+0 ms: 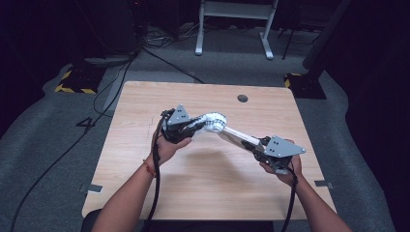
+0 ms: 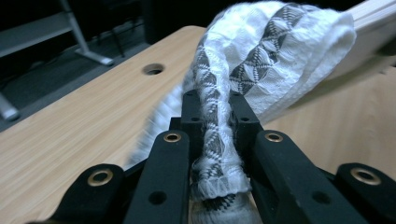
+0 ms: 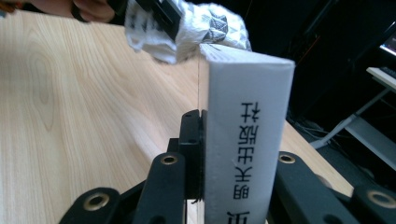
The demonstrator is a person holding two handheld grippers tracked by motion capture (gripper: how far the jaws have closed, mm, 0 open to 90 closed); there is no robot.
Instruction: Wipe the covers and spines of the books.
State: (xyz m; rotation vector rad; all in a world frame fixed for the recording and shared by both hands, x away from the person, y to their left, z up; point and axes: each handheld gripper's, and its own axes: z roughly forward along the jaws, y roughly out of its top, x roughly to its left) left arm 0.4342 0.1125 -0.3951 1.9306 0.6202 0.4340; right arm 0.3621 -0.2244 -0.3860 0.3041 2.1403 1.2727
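From the left, my left hand-held gripper has its jaws clamped on a white knitted cloth with grey diamond-patterned bands; in the left gripper view the fabric is bunched into a rope between the black jaws and fans out beyond them. The cloth sits draped over the far end of a white rectangular book with black printed characters on its spine, and both are held up above the light wooden desk, roughly over its middle. To the right, my right hand-held gripper is closed on the near end of that book — jaws pressing its two covers, spine facing the camera.

I judge the step in hand to be wiping the book with the cloth. To do it well I would keep the right grip firm and the book steady, then draw the cloth along the cover in even strokes, without letting the bunched fabric slip out of the left jaws — a loose fold could snag on the book's corner.

The cloth looks soft, thin and loosely woven, crumpled where it meets the book; the book looks stiff, clean and fairly thick.
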